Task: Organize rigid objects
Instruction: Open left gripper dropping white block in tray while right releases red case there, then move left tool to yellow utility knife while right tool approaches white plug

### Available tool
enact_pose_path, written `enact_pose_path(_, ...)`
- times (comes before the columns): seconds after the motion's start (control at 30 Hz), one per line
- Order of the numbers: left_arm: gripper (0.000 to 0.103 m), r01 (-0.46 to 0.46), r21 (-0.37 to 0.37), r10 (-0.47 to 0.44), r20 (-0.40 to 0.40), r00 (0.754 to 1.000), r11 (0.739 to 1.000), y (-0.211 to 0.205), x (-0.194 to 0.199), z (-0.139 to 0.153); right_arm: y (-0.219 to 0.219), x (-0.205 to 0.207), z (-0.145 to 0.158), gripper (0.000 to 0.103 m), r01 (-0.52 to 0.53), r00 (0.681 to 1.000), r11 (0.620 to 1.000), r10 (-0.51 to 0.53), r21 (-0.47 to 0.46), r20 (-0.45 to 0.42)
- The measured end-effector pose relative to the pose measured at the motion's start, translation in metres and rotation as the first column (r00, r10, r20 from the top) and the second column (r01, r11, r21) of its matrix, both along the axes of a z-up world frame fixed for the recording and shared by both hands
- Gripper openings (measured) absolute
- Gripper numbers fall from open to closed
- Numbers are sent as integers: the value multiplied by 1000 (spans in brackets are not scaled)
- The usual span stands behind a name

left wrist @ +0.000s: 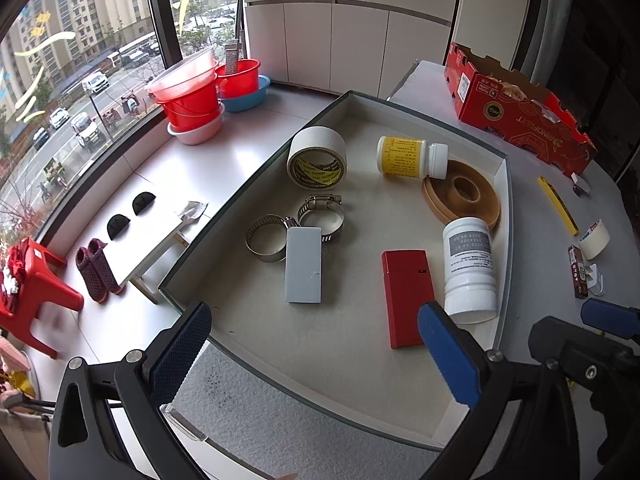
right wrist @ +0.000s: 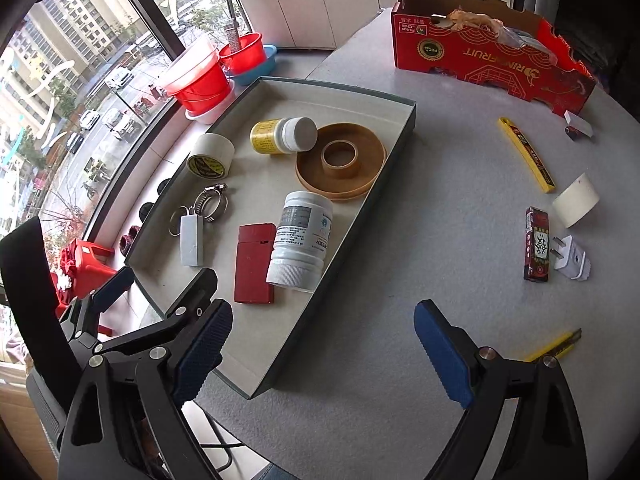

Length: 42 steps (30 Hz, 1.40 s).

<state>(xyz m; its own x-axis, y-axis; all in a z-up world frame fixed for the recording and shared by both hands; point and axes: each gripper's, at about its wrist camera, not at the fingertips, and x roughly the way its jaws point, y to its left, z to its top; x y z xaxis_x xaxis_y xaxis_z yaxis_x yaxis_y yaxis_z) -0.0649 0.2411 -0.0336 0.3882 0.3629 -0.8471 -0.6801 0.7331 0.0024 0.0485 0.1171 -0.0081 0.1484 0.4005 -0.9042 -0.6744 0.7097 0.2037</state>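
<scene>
A shallow tray [left wrist: 505, 184], grey-lined with a dark rim, sits on a pale table [right wrist: 400, 320] by a window and holds most of the hard goods. At its far end a white tape roll [left wrist: 318, 156] rests on its side near a yellow-labelled bottle [left wrist: 408, 157], which lies tipped with its white cap against a brown tape ring [left wrist: 460, 196] lying flat. Two metal hose clamps [left wrist: 296, 222] sit mid-tray, a grey block [left wrist: 303, 264] overlapping them. Nearer, a red box [left wrist: 407, 298] lies flat just beside a large white bottle [left wrist: 470, 266] on its side, its base against the tray's right wall.

Outside the tray, to its right on the table, lie a yellow knife [right wrist: 526, 155], a small white tape roll [right wrist: 576, 200], a dark red pack [right wrist: 537, 244] touching a white plug [right wrist: 572, 259], and a second yellow knife [right wrist: 558, 346] near the right gripper [right wrist: 324, 354]. A red carton [right wrist: 492, 56] stands at the table's far edge.

The left gripper [left wrist: 316, 360] hangs over the tray's near end, jaws wide apart and holding nothing. The right gripper hovers at the tray's near right corner, one finger over the tray wall, the other over bare table; its jaws stand apart and empty. Red buckets [left wrist: 192, 96] crowd the window ledge beyond.
</scene>
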Motion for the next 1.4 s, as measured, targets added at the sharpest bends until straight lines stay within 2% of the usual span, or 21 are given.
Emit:
enact_pose_path(0.23,103,-17,14,17,3,1000,1000,-8,-15,7,-6,-15,16,93,-14,999,1000,13,28,38)
enact_pose_path(0.33,103,-26,17,26,9,1000,1000,-13,-23,11,-5,-24,24,93,-28,996,999,26,22,81)
enact_pose_path(0.53,103,-50,44,49,32,998,998,-27,-45,22,-6,-35,36,93,-35,983,999,39,-28,181)
enact_pose_path(0.7,103,-48,63,44,56,997,997,-40,-58,30,-6,-47,36,93,-55,970,996,70,-70,231)
enact_pose_path(0.97,103,-37,78,33,51,998,996,-50,-66,33,-5,-68,43,93,-80,936,990,116,-119,333)
enact_pose_path(1.4,103,-3,118,-3,57,998,993,-73,-73,47,-30,-81,52,93,-66,916,993,99,-98,389)
